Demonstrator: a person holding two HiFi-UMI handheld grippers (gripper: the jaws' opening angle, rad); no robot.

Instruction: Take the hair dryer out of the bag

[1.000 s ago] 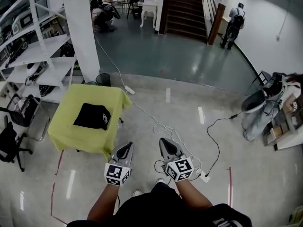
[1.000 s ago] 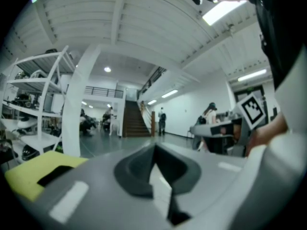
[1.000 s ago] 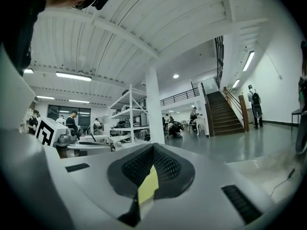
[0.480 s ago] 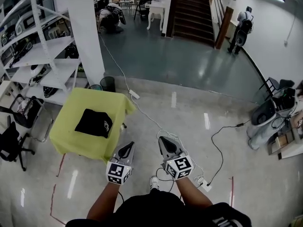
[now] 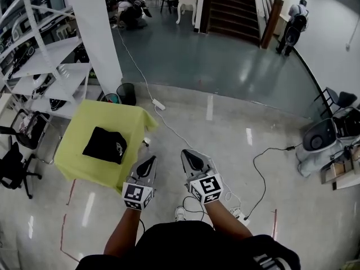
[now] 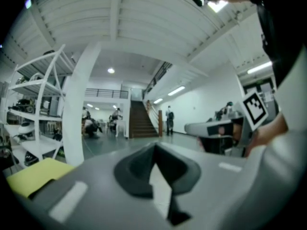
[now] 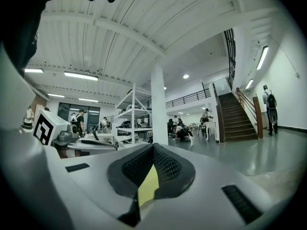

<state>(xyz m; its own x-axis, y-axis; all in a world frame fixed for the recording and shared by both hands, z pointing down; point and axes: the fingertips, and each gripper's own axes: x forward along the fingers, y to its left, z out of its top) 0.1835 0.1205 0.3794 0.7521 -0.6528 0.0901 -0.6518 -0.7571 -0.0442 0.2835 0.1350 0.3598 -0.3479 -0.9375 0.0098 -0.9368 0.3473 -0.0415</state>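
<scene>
A black bag [image 5: 105,145] lies on a small table under a yellow-green cloth [image 5: 81,162], left of middle in the head view. The hair dryer is not visible. My left gripper [image 5: 147,163] is held level just right of the table's near corner, jaws shut and empty. My right gripper [image 5: 192,159] is beside it over the floor, also shut with nothing between its pads. In the left gripper view the left gripper [image 6: 154,150] points at the hall, and the yellow-green cloth [image 6: 29,178] shows at lower left. The right gripper [image 7: 152,151] points toward the white pillar [image 7: 159,107].
A white pillar [image 5: 95,32] and white shelving [image 5: 42,75] stand behind the table. A black bin [image 5: 126,93], a white cable with power strip [image 5: 158,104] and a black cable [image 5: 261,167] lie on the floor. A black chair [image 5: 12,167] is at left; clutter [image 5: 332,142] at right.
I have walked forward: the table and bag now sit nearer and more to the left of both grippers. Both grippers stayed shut and side by side.
</scene>
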